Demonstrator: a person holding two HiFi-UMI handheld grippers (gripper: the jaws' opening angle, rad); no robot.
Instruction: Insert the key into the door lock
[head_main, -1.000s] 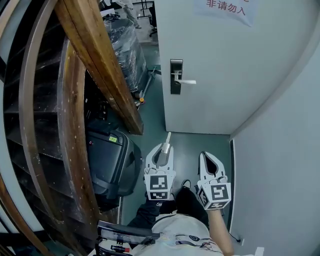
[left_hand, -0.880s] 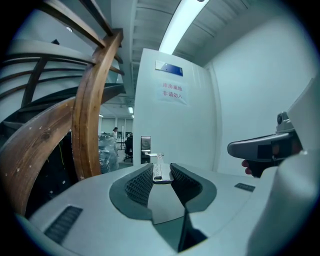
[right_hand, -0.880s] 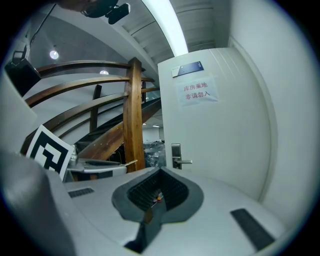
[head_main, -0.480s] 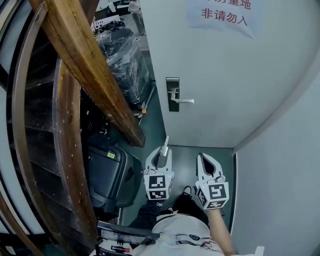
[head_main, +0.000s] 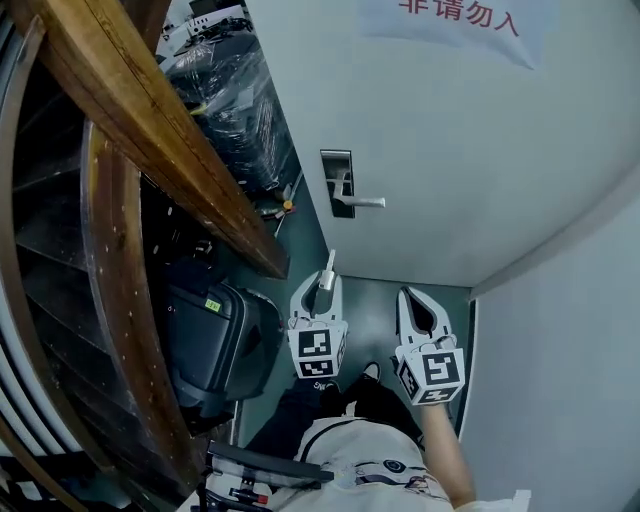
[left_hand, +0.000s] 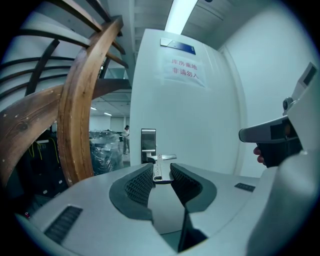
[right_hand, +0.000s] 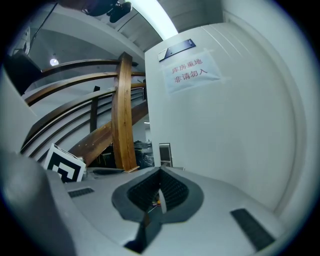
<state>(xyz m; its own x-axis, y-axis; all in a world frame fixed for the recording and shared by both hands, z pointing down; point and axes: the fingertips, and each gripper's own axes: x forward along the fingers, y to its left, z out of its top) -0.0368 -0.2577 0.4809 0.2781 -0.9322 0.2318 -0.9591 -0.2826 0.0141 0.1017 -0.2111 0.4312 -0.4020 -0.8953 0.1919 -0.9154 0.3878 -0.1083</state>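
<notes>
A white door (head_main: 440, 150) carries a dark lock plate (head_main: 338, 183) with a silver lever handle (head_main: 362, 202). My left gripper (head_main: 323, 282) is shut on a silver key (head_main: 328, 266), whose blade points toward the door, well short of the lock. In the left gripper view the key (left_hand: 159, 169) sits between the ribbed pads, in line with the lock plate (left_hand: 148, 145) and the handle (left_hand: 167, 157). My right gripper (head_main: 408, 300) hangs beside it on the right, shut with nothing in it. From the right gripper view (right_hand: 160, 173) the lock plate (right_hand: 164, 154) shows far ahead.
A curved wooden stair rail and beam (head_main: 170, 130) crowd the left side. A black case (head_main: 210, 330) stands on the floor under them, with wrapped goods (head_main: 225, 90) behind. A white wall (head_main: 560, 380) closes the right. A paper notice (head_main: 455, 20) hangs on the door.
Both grippers have moved a little forward toward the door, and the head view has shifted with them. The key stays held in the left gripper.
</notes>
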